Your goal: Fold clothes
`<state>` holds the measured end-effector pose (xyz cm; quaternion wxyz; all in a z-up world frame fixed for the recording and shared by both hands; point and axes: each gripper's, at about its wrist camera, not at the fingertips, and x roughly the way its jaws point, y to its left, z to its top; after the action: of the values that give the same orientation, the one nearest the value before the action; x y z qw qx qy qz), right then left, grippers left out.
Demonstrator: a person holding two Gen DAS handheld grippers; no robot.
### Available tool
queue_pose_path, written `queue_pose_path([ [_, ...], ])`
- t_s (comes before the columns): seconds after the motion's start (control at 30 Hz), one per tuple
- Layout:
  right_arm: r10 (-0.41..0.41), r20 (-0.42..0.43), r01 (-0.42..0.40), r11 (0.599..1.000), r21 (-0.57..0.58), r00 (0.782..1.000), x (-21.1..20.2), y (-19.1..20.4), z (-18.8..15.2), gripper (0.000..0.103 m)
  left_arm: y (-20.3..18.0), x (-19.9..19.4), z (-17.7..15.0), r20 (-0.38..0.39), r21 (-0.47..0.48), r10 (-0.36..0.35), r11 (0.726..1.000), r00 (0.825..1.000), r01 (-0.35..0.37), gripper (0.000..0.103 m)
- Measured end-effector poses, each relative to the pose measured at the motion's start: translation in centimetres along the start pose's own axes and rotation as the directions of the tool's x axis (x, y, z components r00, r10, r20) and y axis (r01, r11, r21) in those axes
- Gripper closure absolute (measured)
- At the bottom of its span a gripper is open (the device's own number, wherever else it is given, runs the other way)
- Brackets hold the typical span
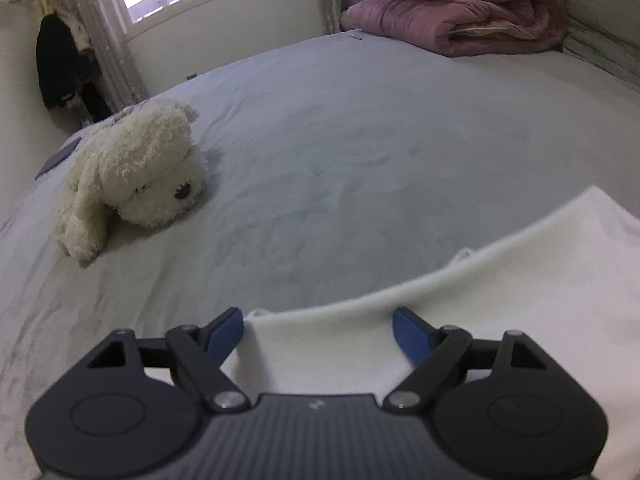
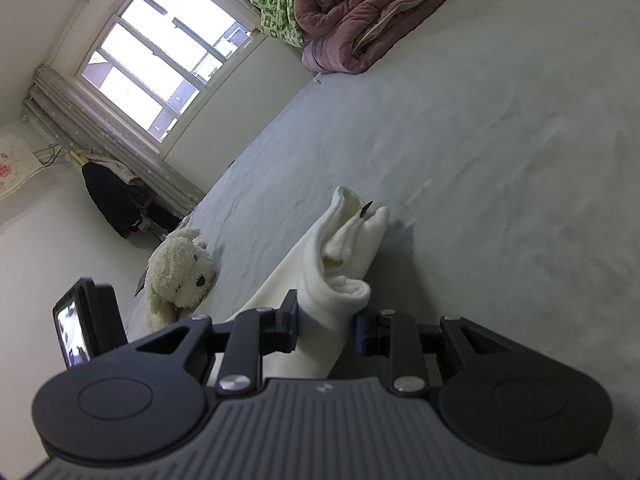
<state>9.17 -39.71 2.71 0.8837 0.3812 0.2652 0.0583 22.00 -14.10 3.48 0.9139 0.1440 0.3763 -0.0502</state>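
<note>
A white garment (image 1: 500,304) lies spread on the grey bed sheet (image 1: 360,140), its edge running from lower left to right. My left gripper (image 1: 318,330) hovers over that edge with its blue pads wide apart, open, nothing pinched. In the right wrist view my right gripper (image 2: 326,324) is shut on a bunched fold of the same white garment (image 2: 336,264), which rises rolled and crumpled above the jaws and trails down to the bed. Part of the cloth is hidden behind the gripper body.
A cream plush dog (image 1: 136,172) lies on the bed at the left. A purple quilt (image 1: 460,16) with a green patterned cloth is piled at the far end. A window (image 2: 160,52), curtains and dark hanging clothes (image 1: 60,68) line the far wall.
</note>
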Motion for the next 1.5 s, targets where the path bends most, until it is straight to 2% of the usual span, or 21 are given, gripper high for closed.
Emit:
queue_pose_path([
  [0.1,-0.002,0.001,0.002,1.0,0.0,1.0,0.0,-0.1,0.0,0.073,0.4,0.7,0.6,-0.012,-0.03,-0.009,1.0,1.0,0.009,0.017],
  [0.23,-0.005,0.001,0.005,1.0,0.004,1.0,-0.1,-0.1,-0.1,0.073,1.4,0.3,0.9,0.0,-0.115,-0.035,0.993,0.999,0.035,0.018],
  [0.47,-0.009,0.004,0.009,1.0,0.002,1.0,-0.2,0.2,-0.2,0.073,0.7,0.6,-0.3,-0.005,-0.12,0.005,0.993,1.0,-0.006,0.017],
  [0.6,-0.011,0.001,0.011,1.0,0.01,1.0,0.0,0.0,-0.2,0.073,1.0,-0.4,-0.2,-0.005,-0.119,-0.01,0.993,1.0,0.009,0.021],
  [0.73,-0.009,0.001,0.009,1.0,0.019,1.0,0.0,0.0,-0.2,0.073,1.3,-2.8,-2.4,0.029,-0.122,-0.026,0.992,0.999,0.029,0.021],
  [0.87,-0.01,0.003,0.01,1.0,0.017,1.0,-0.1,0.0,-0.3,0.073,1.4,-4.1,-5.3,0.074,-0.168,-0.051,0.984,0.996,0.063,0.022],
  [0.97,-0.013,0.003,0.013,1.0,0.02,1.0,0.0,0.0,-0.3,0.073,1.1,-4.3,-5.8,0.098,-0.151,-0.038,0.987,0.994,0.052,0.022],
  [1.07,-0.015,0.003,0.015,1.0,0.027,1.0,0.0,-0.1,-0.3,0.073,1.5,-5.5,-5.7,0.111,-0.181,-0.046,0.981,0.993,0.066,0.026],
  [1.13,-0.016,0.002,0.016,0.999,0.038,1.0,0.0,-0.2,-0.3,0.073,0.5,-6.5,-6.5,0.14,-0.119,-0.04,0.991,0.989,0.057,0.025],
  [1.2,-0.017,0.001,0.017,0.999,0.05,1.0,0.0,-0.4,-0.4,0.073,-0.5,-5.9,-7.3,0.113,-0.077,-0.016,0.997,0.994,0.024,0.024],
  [1.33,-0.026,-0.012,0.027,0.996,0.089,1.0,0.0,-0.9,-0.5,0.071,0.0,-6.2,-7.2,0.113,-0.104,-0.017,0.994,0.993,0.029,0.024],
  [1.5,-0.033,-0.032,0.037,0.989,0.146,0.999,0.2,-1.9,-0.6,0.07,0.0,-8.1,-8.6,0.108,-0.074,-0.031,0.996,0.994,0.039,0.024],
])
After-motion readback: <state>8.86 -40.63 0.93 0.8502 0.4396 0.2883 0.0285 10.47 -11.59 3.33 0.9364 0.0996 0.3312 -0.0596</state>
